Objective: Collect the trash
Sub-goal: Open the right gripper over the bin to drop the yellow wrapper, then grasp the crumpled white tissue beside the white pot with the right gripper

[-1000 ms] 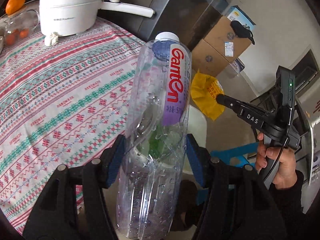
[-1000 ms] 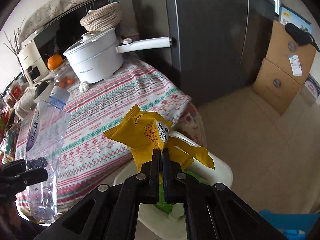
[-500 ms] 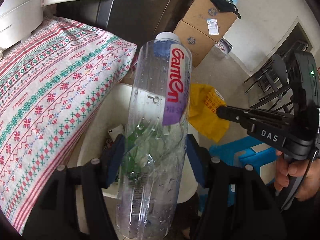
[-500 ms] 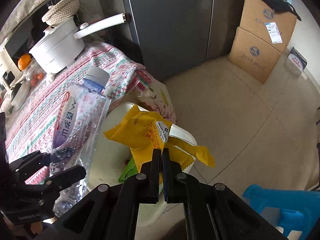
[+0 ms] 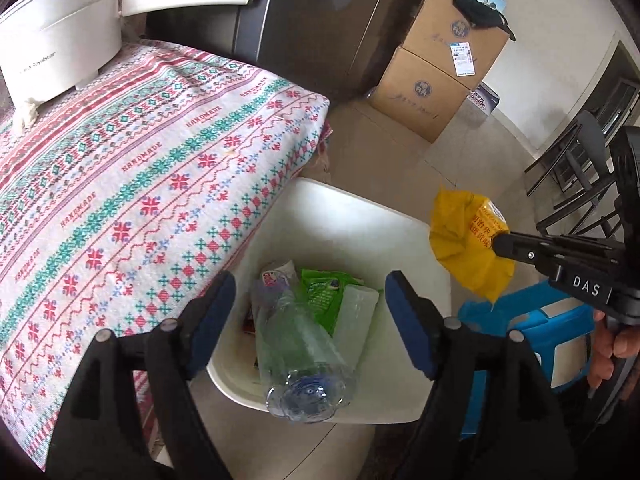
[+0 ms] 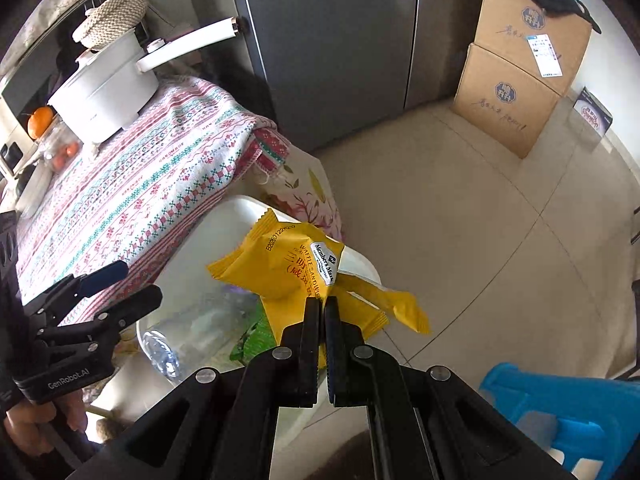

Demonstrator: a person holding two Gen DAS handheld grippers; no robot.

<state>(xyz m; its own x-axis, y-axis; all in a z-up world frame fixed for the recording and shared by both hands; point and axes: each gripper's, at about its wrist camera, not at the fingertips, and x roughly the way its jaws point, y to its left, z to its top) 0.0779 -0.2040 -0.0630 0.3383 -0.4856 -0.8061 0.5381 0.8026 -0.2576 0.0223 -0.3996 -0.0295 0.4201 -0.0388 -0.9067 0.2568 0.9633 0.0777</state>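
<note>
A clear plastic water bottle (image 5: pixel 298 354) lies in the white trash bin (image 5: pixel 362 222), its base sticking over the near rim, beside a green wrapper (image 5: pixel 326 294). My left gripper (image 5: pixel 310 306) is open and empty just above the bin. My right gripper (image 6: pixel 321 306) is shut on a yellow snack wrapper (image 6: pixel 296 268) and holds it above the bin's far edge. The wrapper (image 5: pixel 468 250) and the right gripper (image 5: pixel 498 242) also show in the left wrist view; the bottle (image 6: pixel 188 334), the bin (image 6: pixel 236 210) and the left gripper (image 6: pixel 138 284) show in the right wrist view.
A table with a patterned cloth (image 5: pixel 120 184) stands left of the bin, with a white pot (image 5: pixel 60 44) on it. A dark fridge (image 6: pixel 332 52) and stacked cardboard boxes (image 6: pixel 516 68) stand behind. A blue stool (image 6: pixel 568 412) is at the right.
My left gripper has opened and let go of the bottle, which dropped into the bin. The right gripper has moved with the yellow wrapper over the bin.
</note>
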